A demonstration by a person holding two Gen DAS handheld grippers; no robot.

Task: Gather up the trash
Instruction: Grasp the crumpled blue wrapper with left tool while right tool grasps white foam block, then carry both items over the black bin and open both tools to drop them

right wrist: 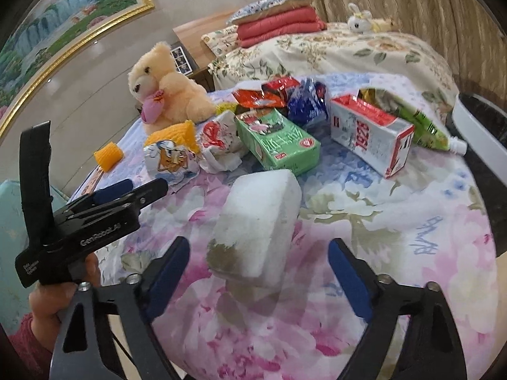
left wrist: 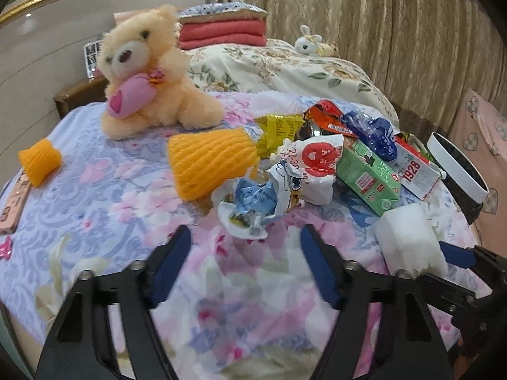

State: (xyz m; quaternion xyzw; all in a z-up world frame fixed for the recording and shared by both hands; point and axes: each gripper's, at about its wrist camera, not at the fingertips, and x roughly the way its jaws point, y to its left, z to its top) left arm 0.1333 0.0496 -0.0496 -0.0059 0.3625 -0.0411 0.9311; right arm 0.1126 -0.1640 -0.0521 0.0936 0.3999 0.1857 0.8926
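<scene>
Trash lies heaped on a floral bedspread (left wrist: pixel 104 190): a crumpled white-blue wrapper (left wrist: pixel 253 202), a white wrapper with red print (left wrist: pixel 313 164), a green carton (left wrist: pixel 367 177), a white "1928" carton (left wrist: pixel 418 174), yellow (left wrist: pixel 275 129), red (left wrist: pixel 329 117) and blue (left wrist: pixel 374 133) wrappers. A white foam block (right wrist: pixel 256 224) lies in front of the heap. My left gripper (left wrist: pixel 245 243) is open and empty, just short of the white-blue wrapper. My right gripper (right wrist: pixel 258 253) is open, with the foam block between its fingers. The left gripper also shows in the right wrist view (right wrist: pixel 126 190).
A black bin with a white rim (left wrist: pixel 459 171) stands at the right edge of the bed. A teddy bear (left wrist: pixel 149 72) sits at the back left. Two orange foam nets (left wrist: pixel 209 161) (left wrist: pixel 39 161) lie left of the heap. Folded red blankets (left wrist: pixel 221 31) lie behind.
</scene>
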